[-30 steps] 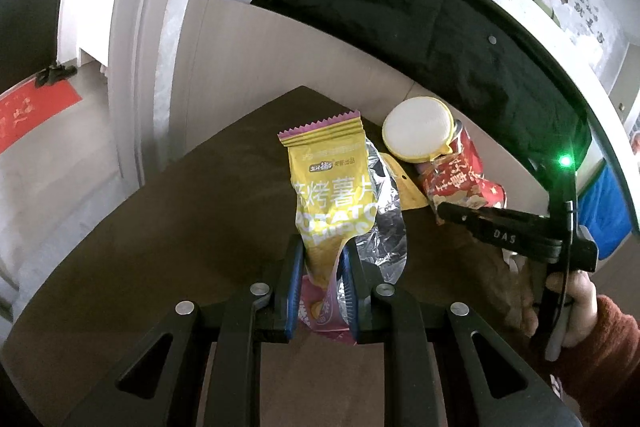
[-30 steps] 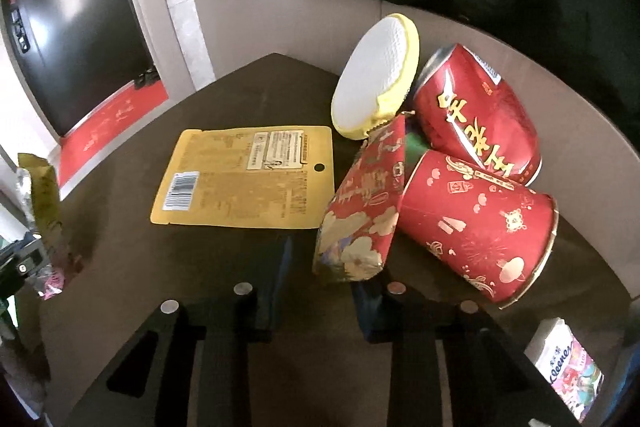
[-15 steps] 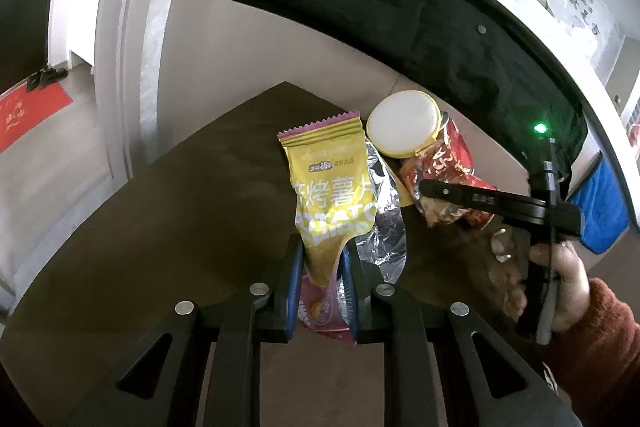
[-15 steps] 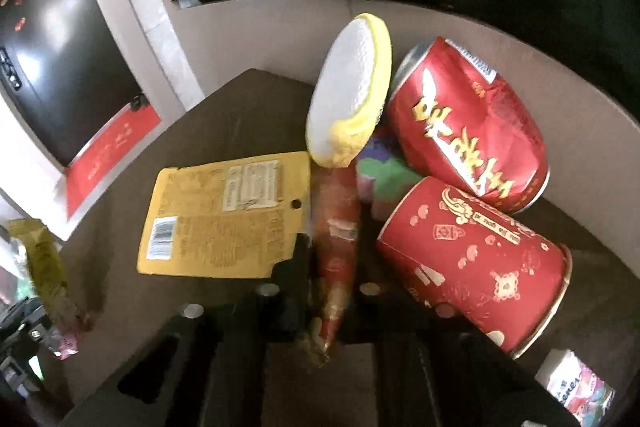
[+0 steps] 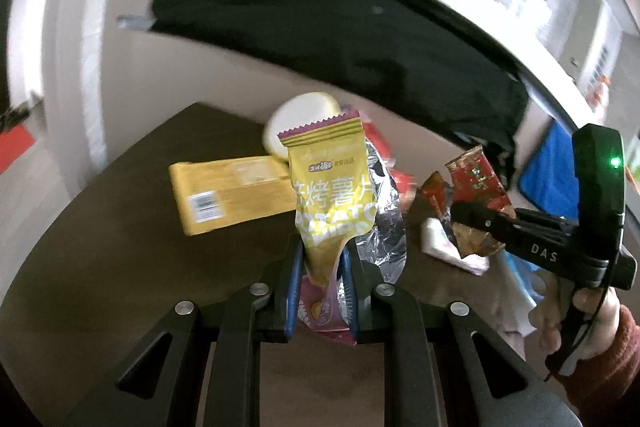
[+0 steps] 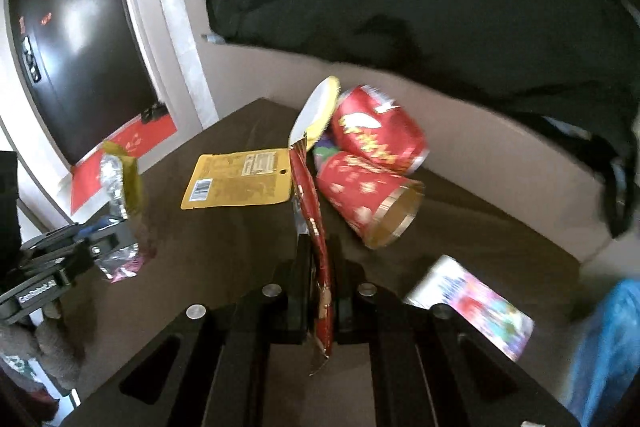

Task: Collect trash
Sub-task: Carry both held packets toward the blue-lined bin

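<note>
Both pieces of litter are picked up, so this looks like the carry-off step. The left gripper (image 5: 320,267) pinches a yellow potato chip bag (image 5: 330,187) by its lower end; the bag stands nearly upright above the dark table (image 5: 120,247), long axis running up, crimped top edge uppermost. The right gripper (image 6: 322,291) is pressed together on a red snack wrapper (image 6: 310,203), seen edge-on, its length pointing away towards the far red cups (image 6: 372,163). Next, I'd guess, both go to a bin (none in sight), with the yellow pouch (image 6: 240,179) still lying flat.
</note>
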### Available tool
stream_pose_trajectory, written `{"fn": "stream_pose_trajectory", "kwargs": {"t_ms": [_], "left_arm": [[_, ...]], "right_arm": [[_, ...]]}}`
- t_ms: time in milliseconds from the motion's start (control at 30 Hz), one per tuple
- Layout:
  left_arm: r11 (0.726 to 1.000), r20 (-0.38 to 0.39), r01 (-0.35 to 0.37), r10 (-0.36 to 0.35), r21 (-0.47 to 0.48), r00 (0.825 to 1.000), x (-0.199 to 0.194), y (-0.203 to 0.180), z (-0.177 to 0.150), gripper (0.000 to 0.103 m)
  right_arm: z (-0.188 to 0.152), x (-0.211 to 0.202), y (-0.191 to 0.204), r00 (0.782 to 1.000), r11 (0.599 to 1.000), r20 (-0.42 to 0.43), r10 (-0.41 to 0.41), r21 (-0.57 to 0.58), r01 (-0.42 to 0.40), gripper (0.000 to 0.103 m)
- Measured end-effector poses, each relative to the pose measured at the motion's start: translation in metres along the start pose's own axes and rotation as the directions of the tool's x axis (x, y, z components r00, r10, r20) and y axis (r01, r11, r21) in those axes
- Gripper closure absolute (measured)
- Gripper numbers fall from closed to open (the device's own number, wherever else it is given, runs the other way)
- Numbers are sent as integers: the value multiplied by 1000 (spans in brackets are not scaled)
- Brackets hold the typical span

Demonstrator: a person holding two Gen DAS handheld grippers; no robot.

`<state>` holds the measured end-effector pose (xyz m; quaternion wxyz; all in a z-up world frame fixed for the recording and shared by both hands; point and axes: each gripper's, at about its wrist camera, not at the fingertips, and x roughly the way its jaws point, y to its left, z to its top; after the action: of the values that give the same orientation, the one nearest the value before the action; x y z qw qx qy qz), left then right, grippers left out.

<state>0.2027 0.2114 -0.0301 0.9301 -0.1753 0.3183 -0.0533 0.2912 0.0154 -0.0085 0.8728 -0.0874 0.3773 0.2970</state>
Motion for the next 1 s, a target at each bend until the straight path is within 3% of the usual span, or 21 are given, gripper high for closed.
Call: {"fn": "stream_pose_trajectory", "kwargs": {"t_ms": [333,700,1000], "left_arm": [[987,24,70,-75,147,997,9,-108,7,84],[944,38,151,-169,294,985,29,-226,4,84],[896,-47,231,-230,379,972,71,-311,-20,84]], "right_arm": [[-34,-86,-62,987,992,133,-95,99,82,96],[-83,-180,-136,937,955,248,-245,225,191,96],[-127,-224,-199,887,892,249,-389,341,296,96]]}}
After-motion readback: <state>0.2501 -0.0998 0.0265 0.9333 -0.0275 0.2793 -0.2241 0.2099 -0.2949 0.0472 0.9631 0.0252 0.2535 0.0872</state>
